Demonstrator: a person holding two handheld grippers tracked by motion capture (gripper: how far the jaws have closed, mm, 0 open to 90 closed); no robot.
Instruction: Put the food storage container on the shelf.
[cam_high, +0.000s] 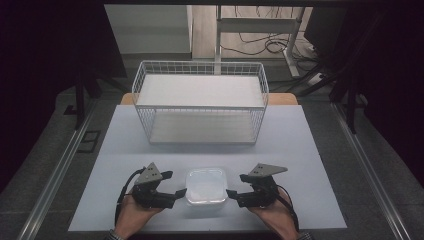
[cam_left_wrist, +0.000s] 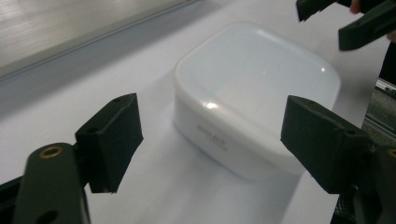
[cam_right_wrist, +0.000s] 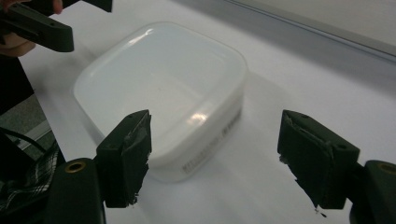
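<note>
The white table (cam_high: 300, 150) carries everything here. Largest on it is a white wire basket rack (cam_high: 200, 102) with two tiers, standing well beyond both grippers toward the far edge, its shelves bare.

Next in size is a translucent white plastic container (cam_high: 206, 186), square with rounded corners and lying with its broad flat face up; whether that face is a lid or a base cannot be told. It sits on the table directly between the two grippers, near the person's edge. In the left gripper view the container (cam_left_wrist: 254, 93) lies just ahead of the jaws and slightly toward the right-hand jaw, with small printed lettering on its side wall. In the right gripper view the container (cam_right_wrist: 163, 88) lies just ahead and toward the left-hand jaw.

The left gripper (cam_high: 176, 193) is held in the person's left hand (cam_high: 134, 216), its jaws spread wide apart and clasping nothing; its tip lies just beside the container's left side. The right gripper (cam_high: 232, 195) rests in the right hand (cam_high: 275, 216), jaws likewise spread wide and empty, its tip just beside the container's right side. Each gripper bears a grey three-cornered plate on top.
</note>
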